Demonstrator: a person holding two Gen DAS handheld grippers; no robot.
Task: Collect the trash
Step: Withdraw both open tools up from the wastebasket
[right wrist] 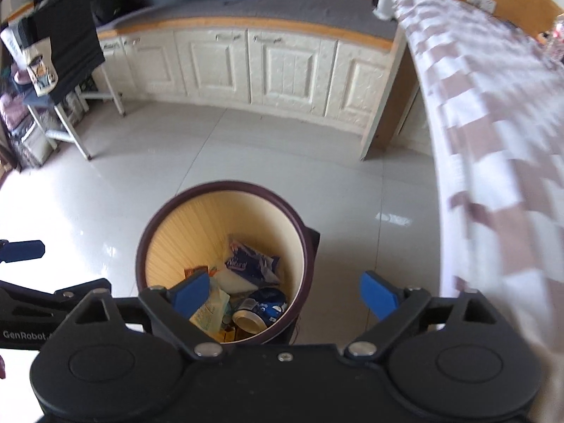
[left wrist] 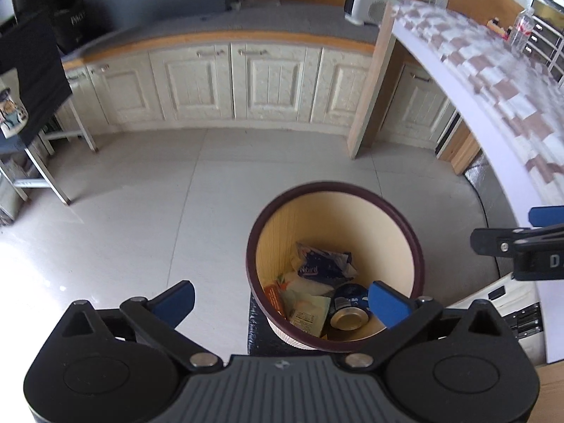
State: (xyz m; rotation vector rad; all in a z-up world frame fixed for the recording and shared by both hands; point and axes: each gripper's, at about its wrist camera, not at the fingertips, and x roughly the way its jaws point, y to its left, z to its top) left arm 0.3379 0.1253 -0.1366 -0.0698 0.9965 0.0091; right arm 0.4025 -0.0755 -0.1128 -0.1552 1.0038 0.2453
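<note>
Both tools, left (left wrist: pixel 282 303) and right (right wrist: pixel 285 294), gape empty above bin (left wrist: pixel 417 246). Wrappers (left wrist: pixel 322 264) inside: light, crumply; pinch a fold. Can (left wrist: pixel 349 312): stiff, slippery; grip sidewall.

Waste bin (left wrist: pixel 417 246) with dark maroon rim and pale yellow, finely ribbed interior, holding a blue-and-white wrapper (left wrist: pixel 322 262) and a blue can (left wrist: pixel 349 308). Both grippers are black with blue fingertip pads (right wrist: pixel 192 292). Cream panelled cabinets (right wrist: pixel 218 63), pale grey floor tiles (left wrist: pixel 141 204); tablecloth (right wrist: pixel 493 112) checked brown and white.
</note>
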